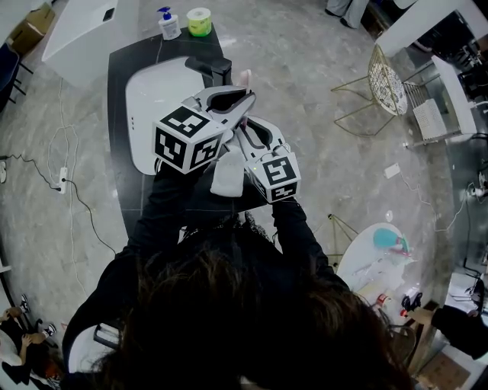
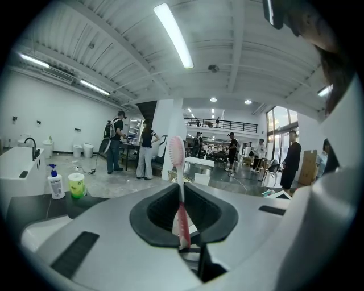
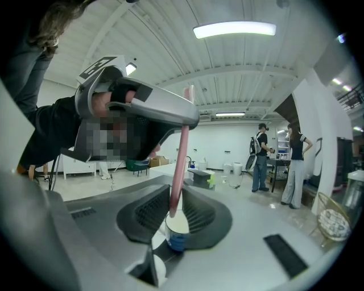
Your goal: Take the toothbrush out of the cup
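Observation:
A pink toothbrush [image 2: 181, 193] stands upright with its bristle head on top, and my left gripper [image 2: 183, 219] is shut on its lower handle. In the head view the left gripper [image 1: 245, 99] is held over the sink, and the brush head [image 1: 245, 76] pokes out past it. My right gripper [image 3: 173, 207] is shut on a white cup with a blue band [image 3: 177, 236], deep between its jaws. The toothbrush [image 3: 181, 165] hangs from the left gripper [image 3: 190, 118], its lower tip at the cup's mouth. From the head view, the cup [image 1: 226, 179] shows beside the right gripper [image 1: 238, 148].
Below the grippers lie a white sink [image 1: 145, 99] with a dark faucet [image 1: 213, 67], set in a dark counter [image 1: 118, 167]. A soap bottle [image 1: 168, 24] and a green tub [image 1: 199, 21] stand at the counter's far end. A gold wire chair [image 1: 385, 76] is to the right.

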The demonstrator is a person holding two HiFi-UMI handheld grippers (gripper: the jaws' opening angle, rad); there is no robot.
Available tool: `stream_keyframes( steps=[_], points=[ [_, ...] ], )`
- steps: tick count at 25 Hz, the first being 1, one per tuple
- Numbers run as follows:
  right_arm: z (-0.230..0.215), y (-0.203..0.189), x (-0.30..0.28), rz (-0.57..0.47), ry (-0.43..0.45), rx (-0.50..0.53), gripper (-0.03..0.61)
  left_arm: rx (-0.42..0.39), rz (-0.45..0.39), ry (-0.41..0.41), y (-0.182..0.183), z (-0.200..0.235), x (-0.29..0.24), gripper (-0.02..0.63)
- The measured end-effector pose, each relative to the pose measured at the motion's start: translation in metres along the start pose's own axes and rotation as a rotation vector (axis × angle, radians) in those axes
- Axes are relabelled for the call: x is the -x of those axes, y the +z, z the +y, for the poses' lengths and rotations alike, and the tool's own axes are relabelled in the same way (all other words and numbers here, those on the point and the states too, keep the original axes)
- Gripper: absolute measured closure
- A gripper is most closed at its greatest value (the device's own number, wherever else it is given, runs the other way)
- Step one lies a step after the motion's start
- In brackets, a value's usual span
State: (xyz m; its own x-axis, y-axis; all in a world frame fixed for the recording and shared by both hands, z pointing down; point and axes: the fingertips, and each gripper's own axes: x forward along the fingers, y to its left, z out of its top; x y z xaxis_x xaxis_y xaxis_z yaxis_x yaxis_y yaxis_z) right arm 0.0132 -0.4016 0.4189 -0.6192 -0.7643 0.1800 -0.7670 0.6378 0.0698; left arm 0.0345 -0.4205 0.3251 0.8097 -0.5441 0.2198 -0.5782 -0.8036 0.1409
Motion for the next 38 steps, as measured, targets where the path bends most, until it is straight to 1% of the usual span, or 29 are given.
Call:
stream_keyframes(
  steps=[5,10,14,17,18,19,20,28,35,36,38],
  points=[
    [-0.004,0.002,0.003,-0.017,-0.008,-0.036,0.523,0.000,-0.027,-0.006,0.002,-0.001,0.004,0.578],
    [-0.005,0.002,0.004,-0.023,-0.004,-0.081,0.526,-0.093,-0.044,0.008,0.002,-0.005,0.001,0.578],
    [-0.007,0.001,0.004,-0.015,-0.019,-0.070,0.526,-0.114,-0.064,0.027,0.002,-0.004,0.002,0.577],
    [-0.009,0.002,0.004,-0.016,-0.026,-0.081,0.526,-0.154,-0.075,0.035,0.003,-0.004,0.002,0.575],
    [-0.010,0.002,0.004,-0.017,-0.030,-0.086,0.526,-0.167,-0.072,0.039,0.002,-0.004,0.001,0.559],
    [-0.011,0.002,0.005,-0.019,-0.035,-0.091,0.526,-0.175,-0.069,0.042,0.000,-0.004,0.000,0.513],
    [-0.013,0.001,0.005,-0.020,-0.039,-0.093,0.526,-0.181,-0.066,0.043,-0.001,-0.004,-0.001,0.490],
    [-0.036,0.008,0.016,-0.026,-0.101,-0.069,0.526,-0.175,-0.062,0.064,-0.008,0.009,0.006,0.485],
    [-0.060,0.022,0.030,-0.062,-0.160,-0.063,0.526,-0.155,-0.063,0.136,-0.026,0.029,0.019,0.488],
    [-0.062,0.024,0.032,-0.066,-0.165,-0.062,0.526,-0.150,-0.061,0.145,-0.030,0.032,0.020,0.491],
    [-0.065,0.027,0.034,-0.076,-0.174,-0.062,0.526,-0.146,-0.053,0.165,-0.036,0.038,0.023,0.523]
  ],
)
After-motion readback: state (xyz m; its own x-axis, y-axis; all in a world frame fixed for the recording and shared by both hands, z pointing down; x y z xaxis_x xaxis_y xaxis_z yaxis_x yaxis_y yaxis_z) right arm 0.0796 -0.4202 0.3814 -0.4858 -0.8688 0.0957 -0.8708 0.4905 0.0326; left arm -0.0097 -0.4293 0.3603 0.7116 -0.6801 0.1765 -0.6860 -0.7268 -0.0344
